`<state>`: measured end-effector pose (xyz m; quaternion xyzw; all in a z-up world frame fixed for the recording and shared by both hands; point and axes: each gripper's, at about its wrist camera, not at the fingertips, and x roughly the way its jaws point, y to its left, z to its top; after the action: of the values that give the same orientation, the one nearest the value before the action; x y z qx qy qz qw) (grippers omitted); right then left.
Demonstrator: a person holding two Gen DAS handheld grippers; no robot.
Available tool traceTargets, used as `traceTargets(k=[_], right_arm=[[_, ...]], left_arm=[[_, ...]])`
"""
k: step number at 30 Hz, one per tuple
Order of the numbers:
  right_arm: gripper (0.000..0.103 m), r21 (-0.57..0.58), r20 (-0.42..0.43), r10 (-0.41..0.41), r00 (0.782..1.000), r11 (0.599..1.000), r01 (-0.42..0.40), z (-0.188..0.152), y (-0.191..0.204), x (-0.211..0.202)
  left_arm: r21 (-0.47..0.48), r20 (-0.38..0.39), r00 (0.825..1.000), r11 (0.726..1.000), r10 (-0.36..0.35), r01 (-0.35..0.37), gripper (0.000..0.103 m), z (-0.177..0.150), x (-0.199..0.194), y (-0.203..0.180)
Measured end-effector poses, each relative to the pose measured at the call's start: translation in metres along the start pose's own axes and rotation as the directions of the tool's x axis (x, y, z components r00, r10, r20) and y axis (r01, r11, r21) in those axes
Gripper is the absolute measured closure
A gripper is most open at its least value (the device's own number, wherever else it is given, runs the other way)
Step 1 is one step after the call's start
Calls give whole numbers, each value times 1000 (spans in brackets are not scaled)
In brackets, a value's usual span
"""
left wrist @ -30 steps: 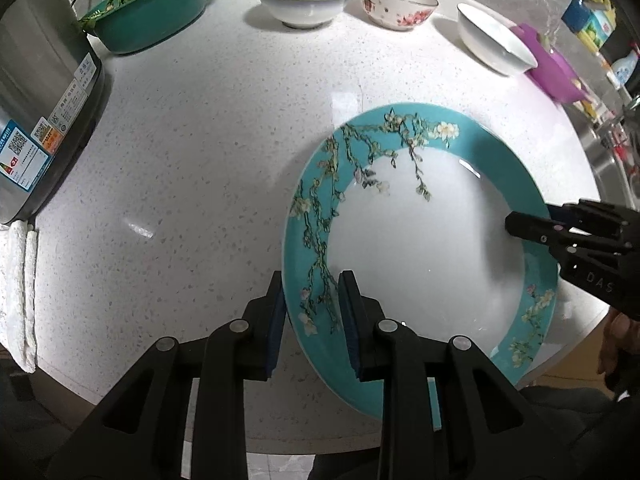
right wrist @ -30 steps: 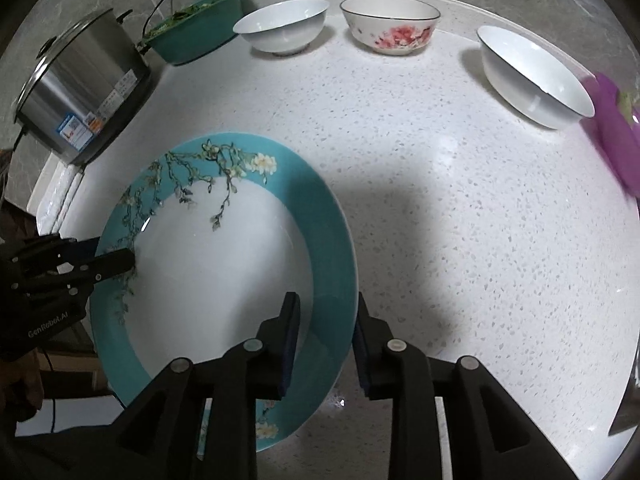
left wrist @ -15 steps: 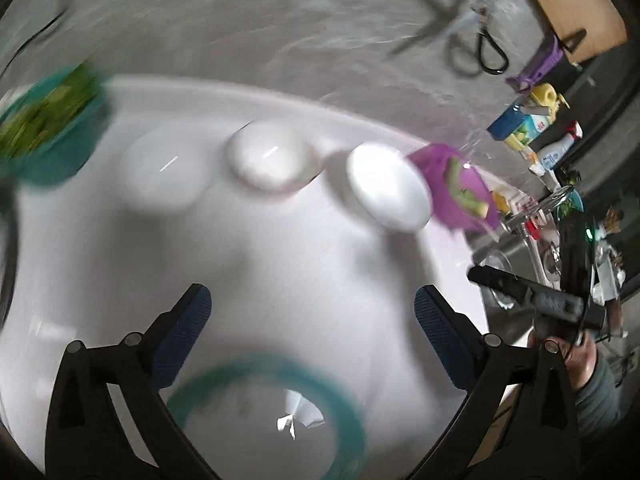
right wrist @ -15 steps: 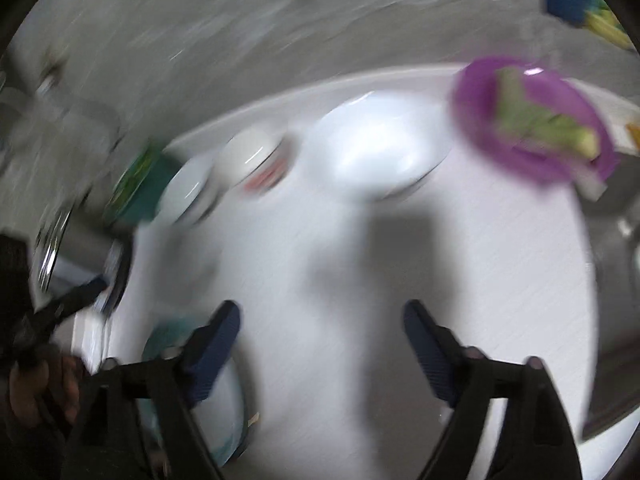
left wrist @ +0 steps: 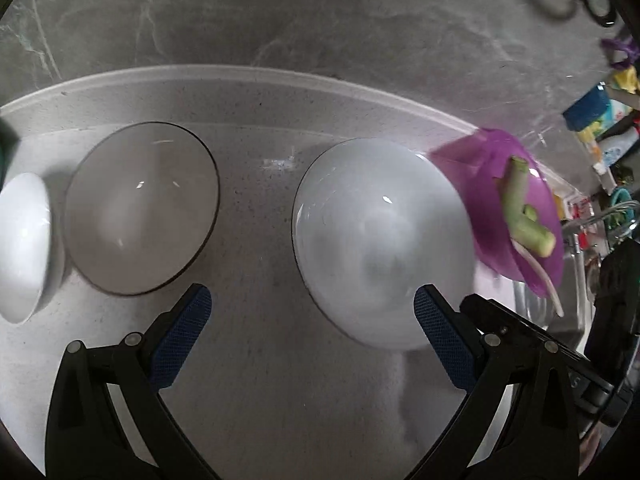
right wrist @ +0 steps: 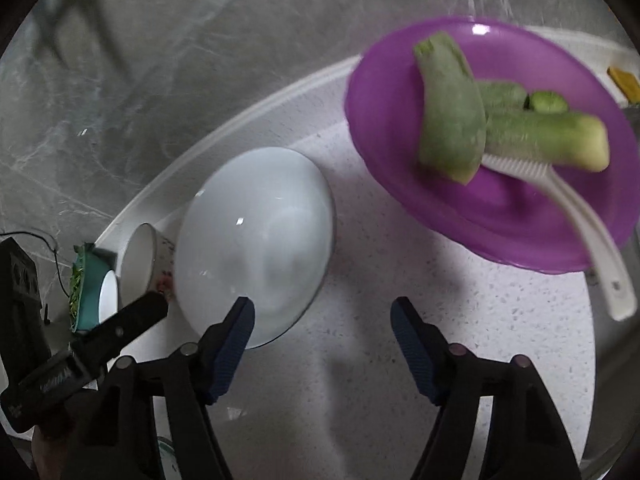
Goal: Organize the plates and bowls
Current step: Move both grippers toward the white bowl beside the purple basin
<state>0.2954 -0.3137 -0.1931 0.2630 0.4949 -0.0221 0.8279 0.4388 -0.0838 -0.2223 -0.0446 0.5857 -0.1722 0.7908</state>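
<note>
Over the speckled white bench (left wrist: 280,400), my left tongs (left wrist: 312,344) and right tongs (right wrist: 322,344) gape empty, the right's jaws just narrowing, closing in on the plain white ceramic bowl (left wrist: 380,240); next I straddle its rim.

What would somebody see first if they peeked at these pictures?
Probably the bright purple plate at the counter's right end, piled with green vegetable pieces and a white utensil. Next, the big white bowl beside it, closest to both open hand-held grippers, left and right, neither holding anything. Further left sits another bowl with a dark rim.
</note>
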Motion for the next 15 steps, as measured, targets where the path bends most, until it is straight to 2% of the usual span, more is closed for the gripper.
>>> traceTargets(k=[4, 7, 11, 12, 14, 15], right_arm=[[29, -9, -8, -4, 1000, 1000, 4, 5, -9, 6], [32, -51, -14, -31, 999, 998, 31, 13, -1, 16], [34, -79, -22, -56, 998, 995, 54, 20, 2, 28], [36, -84, -21, -59, 998, 995, 57, 21, 3, 29], [43, -85, -28, -61, 998, 995, 59, 24, 2, 33], [43, -84, -29, -64, 997, 995, 62, 24, 2, 35]], left_arm=[[0, -21, 1000, 1000, 3, -3, 2, 8, 20, 0], [3, -36, 999, 1000, 6, -5, 18, 14, 35, -2], [20, -51, 998, 999, 34, -33, 32, 24, 52, -5], [24, -57, 998, 999, 41, -40, 32, 26, 56, -6], [24, -65, 997, 999, 49, -48, 45, 28, 65, -6], [29, -62, 996, 998, 56, -54, 48, 30, 67, -7]])
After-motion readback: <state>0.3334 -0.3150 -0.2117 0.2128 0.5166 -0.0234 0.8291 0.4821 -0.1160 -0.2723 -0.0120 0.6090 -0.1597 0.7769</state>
